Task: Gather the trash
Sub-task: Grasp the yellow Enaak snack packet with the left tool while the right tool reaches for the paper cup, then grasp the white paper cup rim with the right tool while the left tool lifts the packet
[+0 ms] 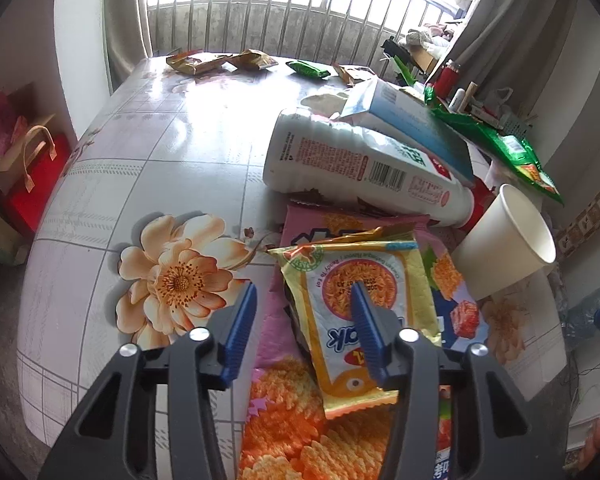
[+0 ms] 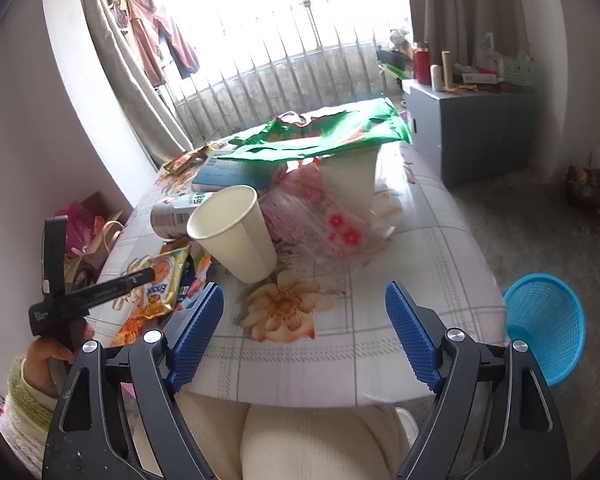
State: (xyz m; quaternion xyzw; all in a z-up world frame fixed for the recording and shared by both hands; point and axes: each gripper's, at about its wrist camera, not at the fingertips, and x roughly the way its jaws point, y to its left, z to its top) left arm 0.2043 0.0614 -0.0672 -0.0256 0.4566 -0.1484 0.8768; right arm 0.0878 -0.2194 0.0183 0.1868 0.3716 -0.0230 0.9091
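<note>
1. Left tongs [image 1: 303,300]: jaws spread, hovering over the yellow noodle packet [image 1: 356,320]; one pad to its left above the pink wrapper [image 1: 300,224], the other over the packet's face. Contact cannot be told.
2. Right tongs [image 2: 304,308]: jaws wide apart, nothing between them, above the near counter [image 2: 340,360] edge.
3. Trash heaped mid-counter: paper cup [image 2: 236,232] on its side, white bottle [image 1: 360,160], green bag [image 2: 332,136].
4. Blue basket [image 2: 548,320] on the floor, right of the counter.

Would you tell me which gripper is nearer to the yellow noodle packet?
Left. The left gripper is right over the yellow noodle packet, at its edge. The right gripper hangs open over bare tablecloth, off to the packet's side.
</note>
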